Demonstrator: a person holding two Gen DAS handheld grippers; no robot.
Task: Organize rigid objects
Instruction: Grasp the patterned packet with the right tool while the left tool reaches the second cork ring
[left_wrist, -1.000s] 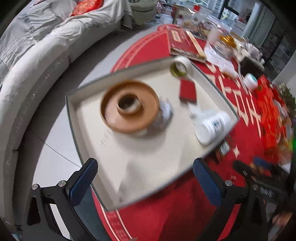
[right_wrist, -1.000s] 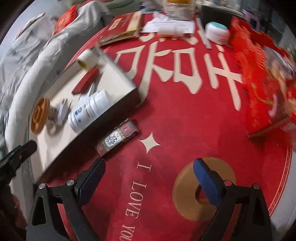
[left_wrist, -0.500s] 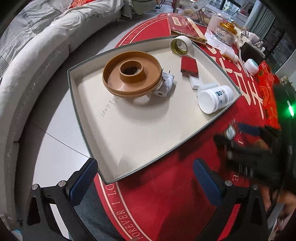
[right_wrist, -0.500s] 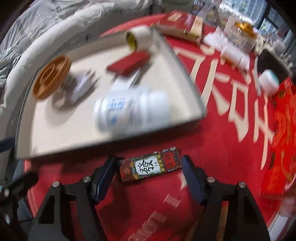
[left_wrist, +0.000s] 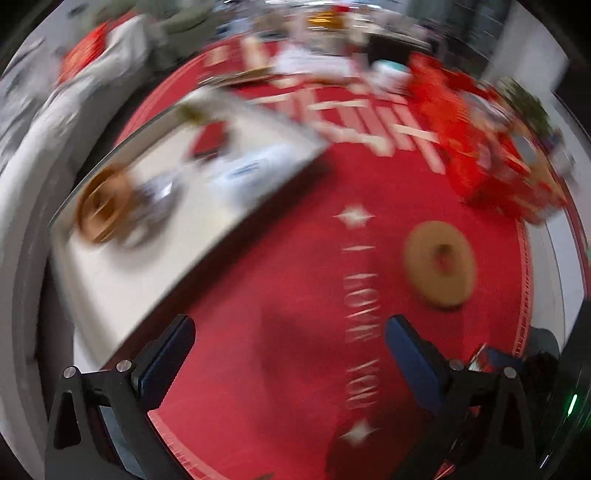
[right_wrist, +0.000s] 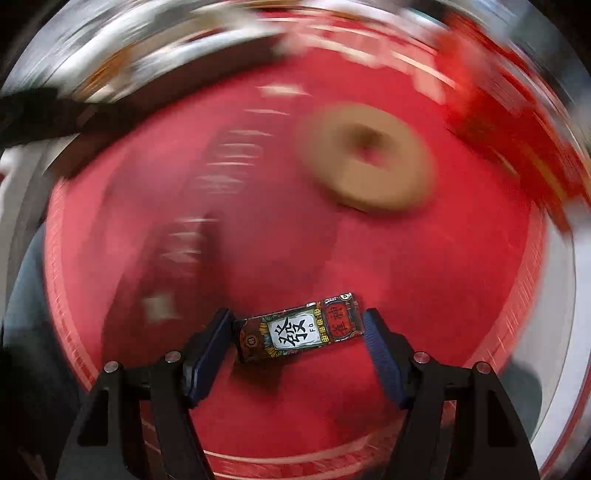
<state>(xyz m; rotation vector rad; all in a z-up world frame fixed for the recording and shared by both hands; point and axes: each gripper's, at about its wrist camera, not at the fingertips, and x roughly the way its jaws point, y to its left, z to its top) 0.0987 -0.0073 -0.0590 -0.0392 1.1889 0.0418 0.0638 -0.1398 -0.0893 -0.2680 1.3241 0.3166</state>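
Red tablecloth (right_wrist: 280, 258) fills both blurred views. Right gripper (right_wrist: 299, 332) clamps a small printed box (right_wrist: 299, 329) by its short ends (light, stiff, probably slick), lifted above the cloth. Left gripper (left_wrist: 290, 347) hangs open, empty, beside the tray (left_wrist: 122, 280).

The small dark flat box (right_wrist: 300, 328) with colourful pictures shows a big black sign "發" and small letters "FA" on a white patch.
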